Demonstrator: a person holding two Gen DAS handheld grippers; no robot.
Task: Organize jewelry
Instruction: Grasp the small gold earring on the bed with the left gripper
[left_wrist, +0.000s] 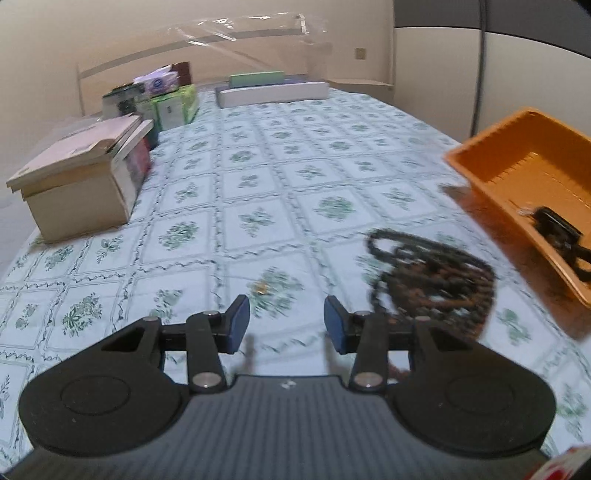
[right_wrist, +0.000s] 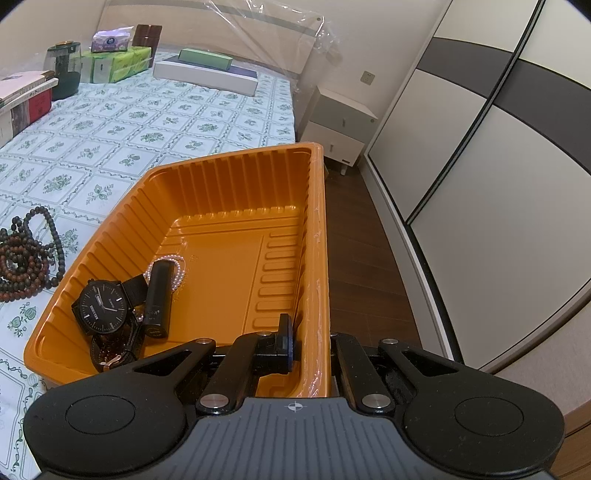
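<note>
Right hand-held gripper (right_wrist: 310, 343) (clamping tray (right_wrist: 317, 258))

A bed sheet (left_wrist: 258, 155) with a green floral check covers the bed. Along its left side sit a cardboard box (left_wrist: 79, 192) topped with books, green tissue packs (right_wrist: 116, 64) and a dark jar (right_wrist: 64, 68). A white nightstand (right_wrist: 338, 123) stands beside the wardrobe (right_wrist: 498, 147).

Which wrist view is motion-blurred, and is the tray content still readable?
Left wrist view: smeared; the bead necklace and orange tray streak, and the tray's contents are only dark shapes. Right wrist view: sharp; the watch dial, pearl bracelet and the tray's ribs read clearly. Both bend straight edges at the borders, fisheye style.
</note>
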